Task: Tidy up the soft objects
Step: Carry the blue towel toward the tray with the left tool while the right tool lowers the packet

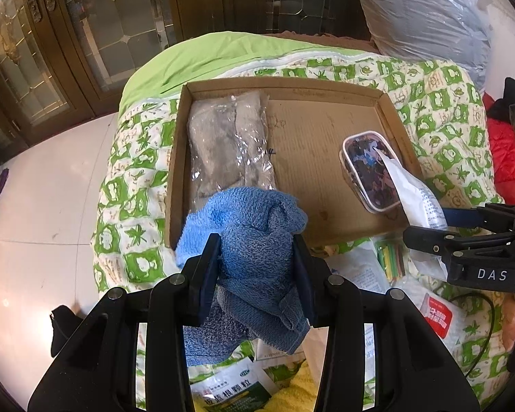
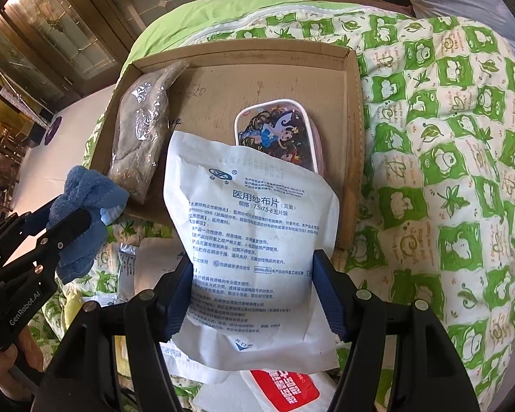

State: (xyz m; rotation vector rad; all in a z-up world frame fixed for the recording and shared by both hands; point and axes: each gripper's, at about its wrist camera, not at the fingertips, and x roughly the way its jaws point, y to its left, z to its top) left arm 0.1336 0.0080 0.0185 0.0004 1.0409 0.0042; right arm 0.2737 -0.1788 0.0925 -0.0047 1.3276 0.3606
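Cardboard tray holds bagged cloth and cartoon case; hand-held grippers grip towel and gauze packet.

A: Left gripper tipped steeply downward; its two fingers clamp a blue towel bunched between the pads; black frame spread wide behind.

B: Right gripper pitched down too; blue-padded fingers pinch a white gauze packet from both sides; a hand shows behind the left gripper.
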